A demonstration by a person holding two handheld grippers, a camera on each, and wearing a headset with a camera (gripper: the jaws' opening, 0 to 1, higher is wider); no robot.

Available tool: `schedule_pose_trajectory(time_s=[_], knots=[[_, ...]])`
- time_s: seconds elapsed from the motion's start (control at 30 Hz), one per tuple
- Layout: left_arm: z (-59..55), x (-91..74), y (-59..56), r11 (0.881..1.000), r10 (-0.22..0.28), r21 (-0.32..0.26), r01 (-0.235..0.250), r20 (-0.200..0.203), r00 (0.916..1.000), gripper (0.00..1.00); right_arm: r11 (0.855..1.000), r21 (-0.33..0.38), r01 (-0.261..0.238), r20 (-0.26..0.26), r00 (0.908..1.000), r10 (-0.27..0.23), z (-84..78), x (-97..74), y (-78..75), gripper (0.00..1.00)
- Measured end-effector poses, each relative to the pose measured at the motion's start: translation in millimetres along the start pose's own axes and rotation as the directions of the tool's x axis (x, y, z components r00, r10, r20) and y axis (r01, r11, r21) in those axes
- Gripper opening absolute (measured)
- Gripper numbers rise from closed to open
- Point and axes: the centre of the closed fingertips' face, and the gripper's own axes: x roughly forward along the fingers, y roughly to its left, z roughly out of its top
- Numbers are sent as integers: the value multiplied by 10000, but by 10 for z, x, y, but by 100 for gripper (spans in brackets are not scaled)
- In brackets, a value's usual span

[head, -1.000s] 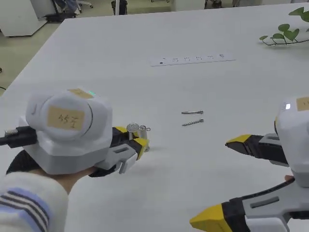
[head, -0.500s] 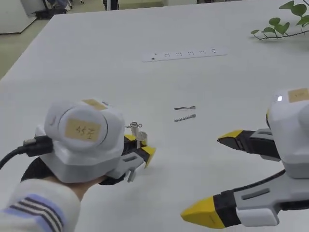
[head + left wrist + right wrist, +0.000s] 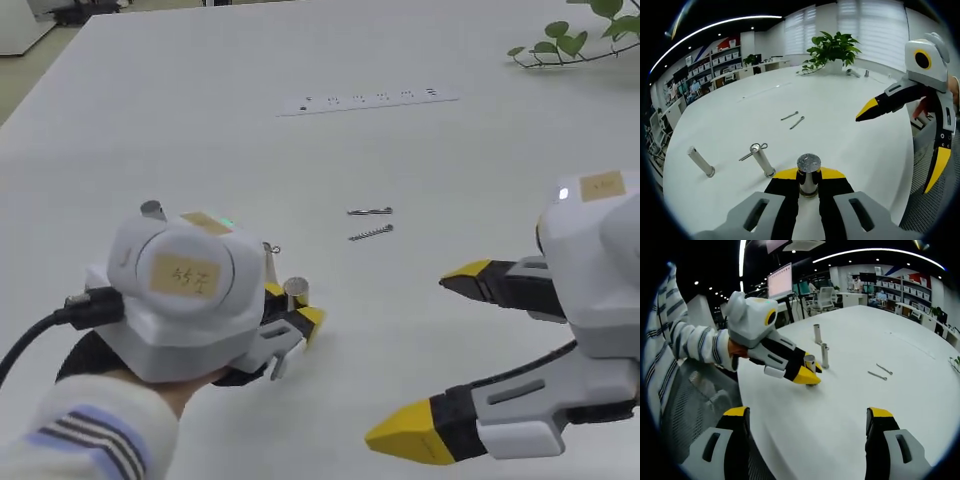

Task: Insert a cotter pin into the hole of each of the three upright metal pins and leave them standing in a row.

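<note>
Left tool: the left tool [image 3: 808, 181] is closed on the held pin [image 3: 809, 165], which stands upright on the worktop [image 3: 850, 130] between the jaws; no cotter pin shows in it.
Change: a second ago the pin at these tips carried a wire loop – now that fitted pin [image 3: 762, 160] stands free just beside the tool, and the grip is on a plain one.
Far pin: the bare pin [image 3: 701, 161] stands beyond, roughly in line.
Right tool: the right tool [image 3: 430, 358] has stayed wide open and empty.
Loose cotter pins: the loose cotter pins [image 3: 797, 122] lie side by side, well apart from the row.
Meaning: one pin looks done, two remain – the right tool likely fetches a cotter pin next.
</note>
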Motion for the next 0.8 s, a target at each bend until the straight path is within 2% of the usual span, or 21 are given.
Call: schedule_pose_trajectory(time_s=[0.6, 0.8], knots=[[-61, 33, -4, 10000, 12, -89, -14, -141, 9999, 12, 10000, 25, -53, -57, 10000, 53, -9, 18, 9, 97], [-85, 20, -16, 9999, -23, -164, 20, -188, 9998, 12, 10000, 96, 14, 70, 10000, -15, 8, 11, -6, 97]])
